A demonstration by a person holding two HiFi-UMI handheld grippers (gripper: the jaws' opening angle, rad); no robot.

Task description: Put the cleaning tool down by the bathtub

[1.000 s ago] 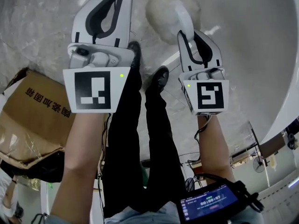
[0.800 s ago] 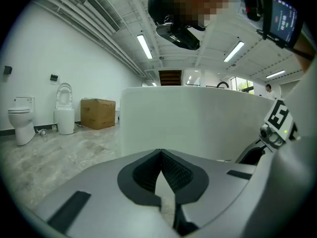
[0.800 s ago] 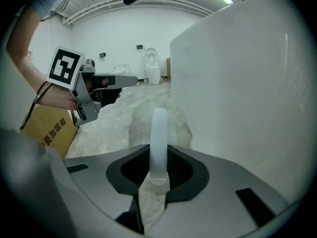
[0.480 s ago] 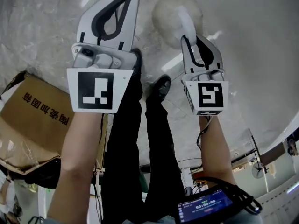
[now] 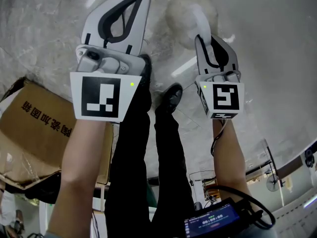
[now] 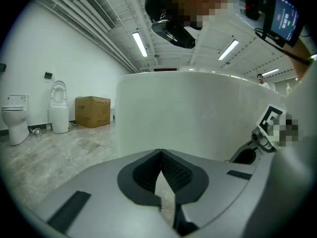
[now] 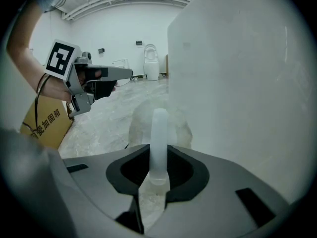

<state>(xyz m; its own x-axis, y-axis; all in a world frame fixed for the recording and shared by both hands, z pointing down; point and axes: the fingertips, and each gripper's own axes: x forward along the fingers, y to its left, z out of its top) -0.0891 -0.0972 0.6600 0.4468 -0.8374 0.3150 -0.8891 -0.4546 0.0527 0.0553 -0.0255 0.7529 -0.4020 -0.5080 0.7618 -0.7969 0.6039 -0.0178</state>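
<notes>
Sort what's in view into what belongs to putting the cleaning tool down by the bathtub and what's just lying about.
Belongs to the job:
cleaning tool, handle clamped in the right gripper
bathtub, its white wall close beside the tool

Just lying about:
cardboard box
toilet
left gripper, shut on nothing, idle

Bathtub (image 5: 285,53) — mostly beyond frame edge

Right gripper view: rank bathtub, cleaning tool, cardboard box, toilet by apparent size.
1. bathtub: fills the right half.
2. cleaning tool: right at the camera, so nearness inflates it.
3. cardboard box: partly cut off and close to the tool in size, so this ranking is unsure.
4. toilet: far back, clearly smallest.
</notes>
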